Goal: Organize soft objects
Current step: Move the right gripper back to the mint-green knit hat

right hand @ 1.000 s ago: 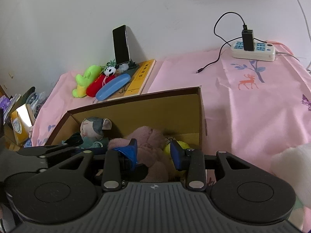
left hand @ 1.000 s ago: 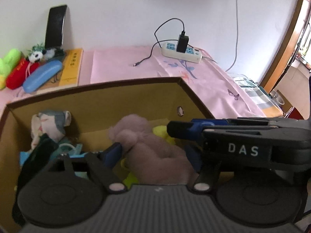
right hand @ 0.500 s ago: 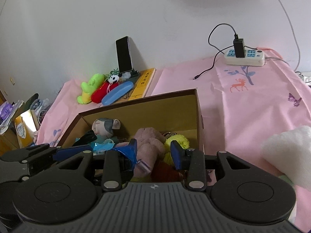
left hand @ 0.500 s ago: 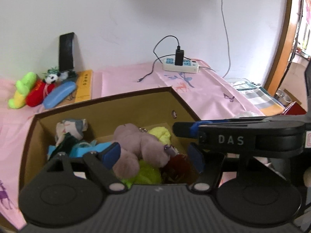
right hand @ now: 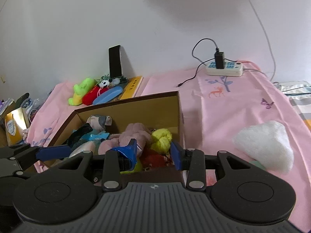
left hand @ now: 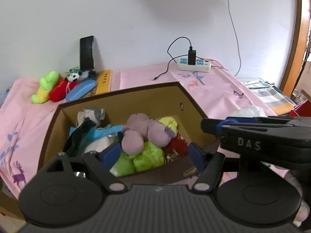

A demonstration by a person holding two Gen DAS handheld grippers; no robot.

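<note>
**Both grippers empty above a nearly full box**

Nearest, the left gripper (left hand: 153,153) hangs over the near wall of the cardboard box (left hand: 147,92); its jaws are opening, fairly wide, with nothing between them. The right gripper (right hand: 153,152) hangs just beside it, jaws parted more narrowly and empty too. Both look positioned to clear the box rim, probably after a drop.

Inside the box lie the soft things: a mauve plush toy (left hand: 143,132) on top of lime-green plush (left hand: 141,157), a yellow one (right hand: 161,137) against the right wall, and a small grey-eared toy (right hand: 99,121) in the far corner.

To the right, on the pink cloth (right hand: 233,106), 1 white fluffy piece (right hand: 264,145) lies outside, likely the next pick.

Farther back, 3 small toys (right hand: 91,90) sit by a phone (right hand: 115,61) leaning on the wall.
</note>
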